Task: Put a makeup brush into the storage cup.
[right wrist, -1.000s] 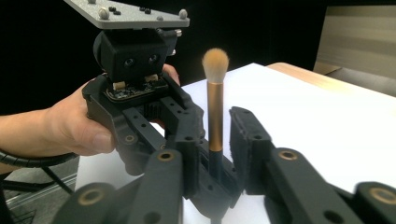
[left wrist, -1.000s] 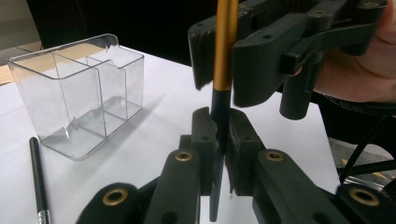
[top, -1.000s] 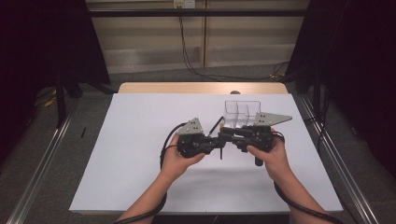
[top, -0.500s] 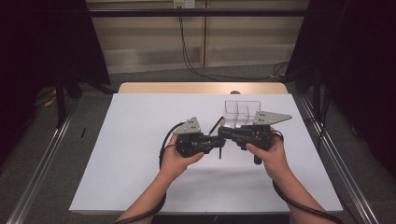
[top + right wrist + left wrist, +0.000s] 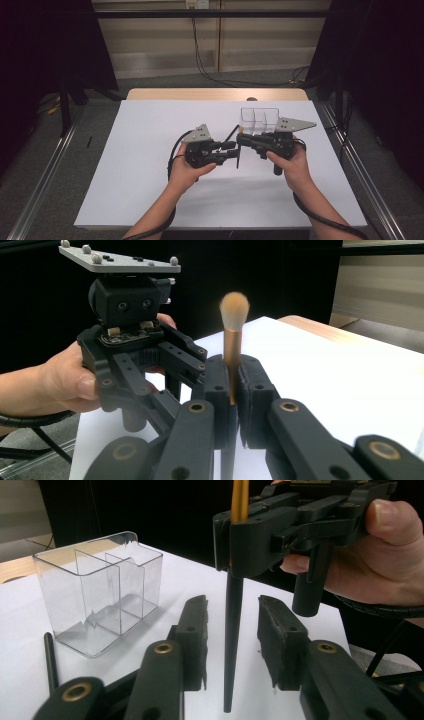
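A makeup brush point(image 5: 233, 320) with a tan tuft, gold ferrule and black handle point(image 5: 231, 645) stands upright over the white table. My right gripper point(image 5: 231, 377) is shut on its ferrule, tuft upward; in the high view that gripper point(image 5: 243, 140) is at mid-table. My left gripper point(image 5: 231, 612) faces it from the left point(image 5: 233, 150). Its jaws have just been opening and now stand open on either side of the black handle, with neither pad touching it.
A clear plastic box with dividers point(image 5: 260, 119) stands just behind the right gripper, also in the left gripper view point(image 5: 100, 592). A thin black stick point(image 5: 48, 660) lies on the white table cover point(image 5: 150, 130) beside the box. Metal rails run along both table sides.
The left gripper's jaws have parted from the brush handle. Both hands stayed where they were, and the right gripper keeps its hold on the brush.
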`<state>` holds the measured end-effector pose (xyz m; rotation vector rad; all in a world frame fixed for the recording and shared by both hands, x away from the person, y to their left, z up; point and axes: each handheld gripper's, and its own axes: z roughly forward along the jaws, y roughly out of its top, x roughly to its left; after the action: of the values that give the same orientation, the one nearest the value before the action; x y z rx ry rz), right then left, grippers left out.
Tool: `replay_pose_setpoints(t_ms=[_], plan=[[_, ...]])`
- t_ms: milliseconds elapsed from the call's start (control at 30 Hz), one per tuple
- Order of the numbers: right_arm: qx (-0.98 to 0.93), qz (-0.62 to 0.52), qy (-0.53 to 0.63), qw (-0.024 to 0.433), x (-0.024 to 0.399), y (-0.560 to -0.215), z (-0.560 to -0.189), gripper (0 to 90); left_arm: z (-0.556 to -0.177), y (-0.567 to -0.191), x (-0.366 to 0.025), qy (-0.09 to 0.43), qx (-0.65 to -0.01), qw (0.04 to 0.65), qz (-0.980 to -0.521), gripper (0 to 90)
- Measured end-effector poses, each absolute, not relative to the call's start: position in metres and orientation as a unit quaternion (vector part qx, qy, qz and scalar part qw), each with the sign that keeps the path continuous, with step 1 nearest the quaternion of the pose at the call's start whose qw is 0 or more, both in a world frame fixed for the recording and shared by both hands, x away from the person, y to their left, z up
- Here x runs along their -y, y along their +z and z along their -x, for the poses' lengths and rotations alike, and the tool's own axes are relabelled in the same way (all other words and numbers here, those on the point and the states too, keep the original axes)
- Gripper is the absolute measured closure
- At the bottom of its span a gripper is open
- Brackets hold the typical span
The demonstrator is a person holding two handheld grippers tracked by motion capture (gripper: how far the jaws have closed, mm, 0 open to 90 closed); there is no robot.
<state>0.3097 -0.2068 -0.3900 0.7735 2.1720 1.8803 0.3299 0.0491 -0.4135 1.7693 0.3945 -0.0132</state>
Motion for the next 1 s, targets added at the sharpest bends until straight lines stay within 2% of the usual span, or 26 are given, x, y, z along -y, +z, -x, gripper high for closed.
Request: replay_pose_setpoints(t_ms=[633, 1000], plan=[[-0.726, -0.26, 0.631, 0.089, 0.212, -0.388, -0.313, 84.4, -0.329, -0.41, -0.064, 0.01, -0.184, 0.625, -0.758, 37.1], [-0.724, -0.259, 0.632, 0.092, 0.213, -0.385, -0.317, 84.4, -0.33, -0.41, -0.071, 0.022, -0.186, 0.631, -0.753, 13.5]])
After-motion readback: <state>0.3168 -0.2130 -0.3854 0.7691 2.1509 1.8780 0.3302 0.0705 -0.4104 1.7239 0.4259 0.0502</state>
